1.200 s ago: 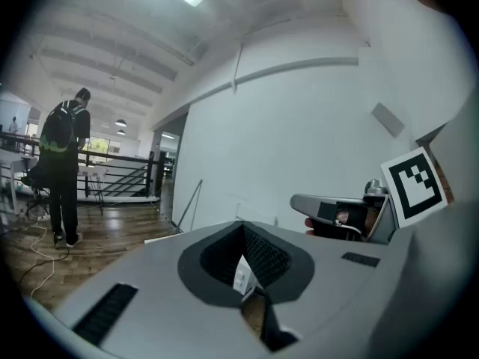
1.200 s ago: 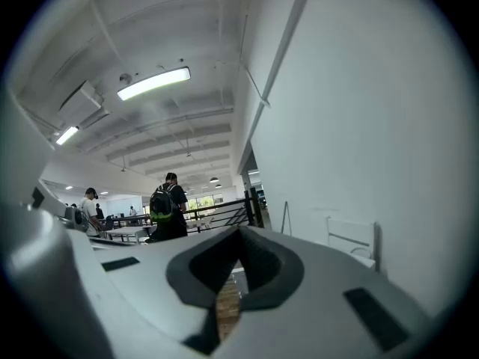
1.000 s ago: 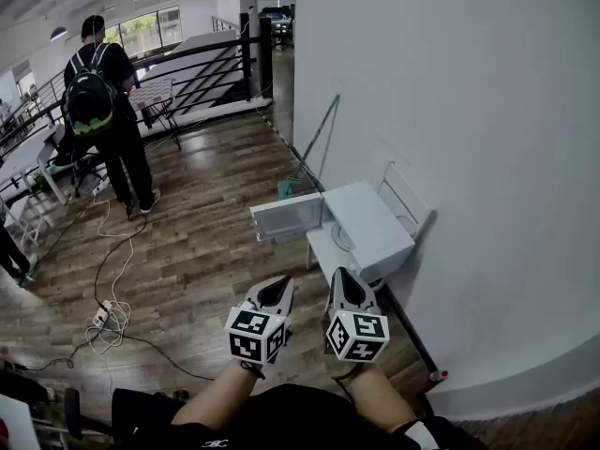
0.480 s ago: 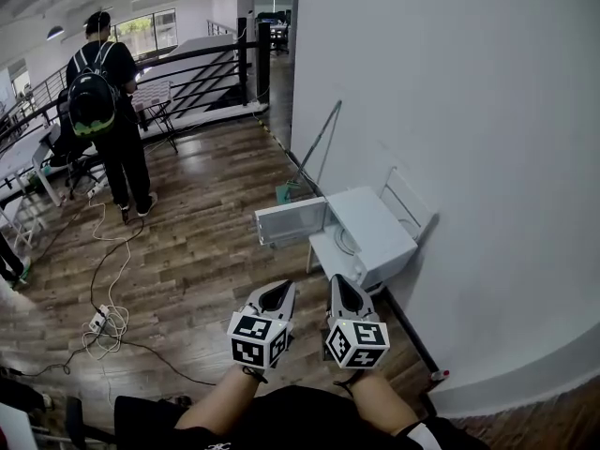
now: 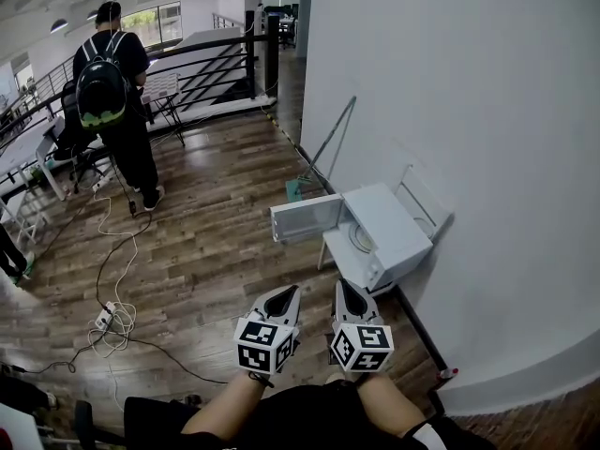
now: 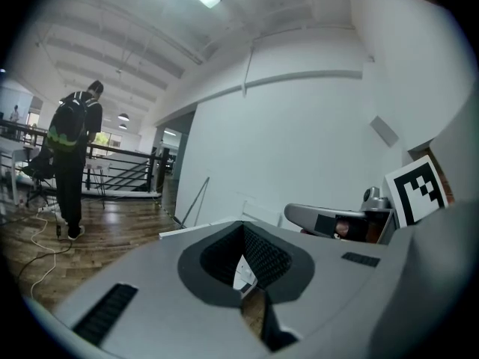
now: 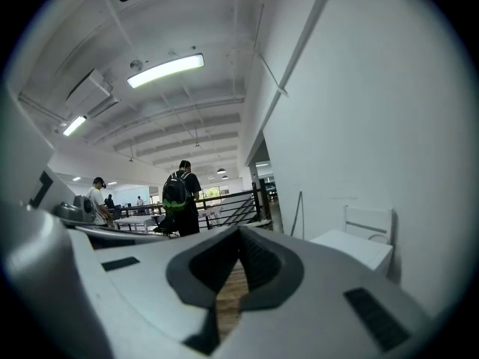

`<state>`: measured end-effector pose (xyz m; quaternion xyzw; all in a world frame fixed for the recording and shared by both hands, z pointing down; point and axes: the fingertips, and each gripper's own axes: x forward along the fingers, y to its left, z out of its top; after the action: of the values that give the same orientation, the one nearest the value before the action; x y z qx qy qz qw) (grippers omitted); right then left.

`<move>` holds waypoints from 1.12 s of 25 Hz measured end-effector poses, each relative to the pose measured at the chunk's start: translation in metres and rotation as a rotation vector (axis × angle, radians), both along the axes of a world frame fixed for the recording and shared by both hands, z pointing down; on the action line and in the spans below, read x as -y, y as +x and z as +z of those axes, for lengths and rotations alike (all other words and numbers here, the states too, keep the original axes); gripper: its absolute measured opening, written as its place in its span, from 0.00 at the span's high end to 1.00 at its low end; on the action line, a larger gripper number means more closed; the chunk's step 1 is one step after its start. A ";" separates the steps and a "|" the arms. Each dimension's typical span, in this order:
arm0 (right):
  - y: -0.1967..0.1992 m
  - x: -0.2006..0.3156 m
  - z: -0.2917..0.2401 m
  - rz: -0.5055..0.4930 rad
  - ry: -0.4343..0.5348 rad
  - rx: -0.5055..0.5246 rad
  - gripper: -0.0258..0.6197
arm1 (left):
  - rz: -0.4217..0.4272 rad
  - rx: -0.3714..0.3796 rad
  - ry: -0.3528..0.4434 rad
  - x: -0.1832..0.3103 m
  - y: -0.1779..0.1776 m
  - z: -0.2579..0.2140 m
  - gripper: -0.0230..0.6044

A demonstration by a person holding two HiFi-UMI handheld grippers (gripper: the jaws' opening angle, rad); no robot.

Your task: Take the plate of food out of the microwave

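Observation:
A white microwave (image 5: 389, 232) stands on a low white stand by the wall, and its door (image 5: 306, 217) swings open to the left. Inside, a pale round plate (image 5: 362, 238) shows dimly; I cannot make out any food on it. My left gripper (image 5: 285, 293) and right gripper (image 5: 346, 288) hang side by side well short of the microwave, both shut and empty. In the left gripper view the shut jaws (image 6: 245, 274) point at the white microwave. In the right gripper view the jaws (image 7: 229, 274) are shut too, with the microwave top (image 7: 355, 247) to the right.
A person with a black backpack (image 5: 111, 92) stands far left by a black railing (image 5: 202, 64). Cables and a power strip (image 5: 108, 317) lie on the wood floor. A mop (image 5: 323, 157) leans on the wall. A white rack (image 5: 427, 200) stands behind the microwave.
The head view has shifted, so the microwave now sits a little further right and lower in frame. Both grippers stay shut, low in frame, side by side. The person with the backpack has barely moved.

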<state>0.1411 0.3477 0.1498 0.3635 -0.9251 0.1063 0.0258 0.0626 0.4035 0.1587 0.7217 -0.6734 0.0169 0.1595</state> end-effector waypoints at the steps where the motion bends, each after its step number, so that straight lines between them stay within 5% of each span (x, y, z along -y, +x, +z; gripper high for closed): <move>1: -0.003 0.002 0.000 -0.002 0.001 -0.006 0.94 | -0.005 -0.002 -0.003 0.001 -0.004 0.001 0.98; 10: -0.034 0.054 0.013 -0.041 -0.018 0.017 0.94 | -0.038 0.006 -0.017 0.056 -0.024 0.010 0.97; 17: -0.040 0.148 -0.004 -0.064 0.056 0.018 0.94 | -0.073 0.015 -0.013 0.148 -0.031 0.002 0.97; 28: -0.038 0.268 0.009 -0.102 0.031 0.004 0.94 | -0.095 0.000 -0.047 0.265 -0.023 0.017 0.97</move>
<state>0.1031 0.0799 0.1584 0.3162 -0.9440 0.0912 0.0238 0.0399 0.1383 0.1754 0.6850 -0.7063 0.0250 0.1770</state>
